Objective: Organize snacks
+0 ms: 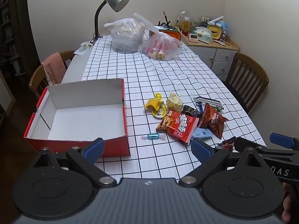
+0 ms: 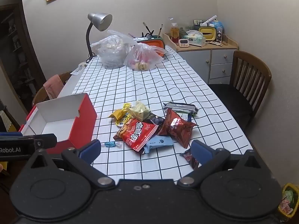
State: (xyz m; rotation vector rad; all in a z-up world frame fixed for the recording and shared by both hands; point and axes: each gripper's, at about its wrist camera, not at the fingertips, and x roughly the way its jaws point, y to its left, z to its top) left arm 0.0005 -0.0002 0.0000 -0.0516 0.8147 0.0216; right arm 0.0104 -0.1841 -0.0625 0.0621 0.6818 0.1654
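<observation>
Left wrist view: red box point(image 1: 78, 115) at counter's point(image 1: 168, 74) left edge, nothing inside. Left tool point(image 1: 147, 147) released, holding nothing, above near edge. Blue candy point(image 1: 152, 136) just right of box, then snack pile point(image 1: 188, 117) mid-counter. Right tool point(image 2: 145, 149) released, holding nothing, over near edge by pile.

Glossy foil snack packets point(image 2: 175, 128), a matt cardboard box point(image 1: 78, 119), a creased cloth tablecloth point(image 1: 158, 71), wooden chairs point(image 2: 250, 74).
</observation>
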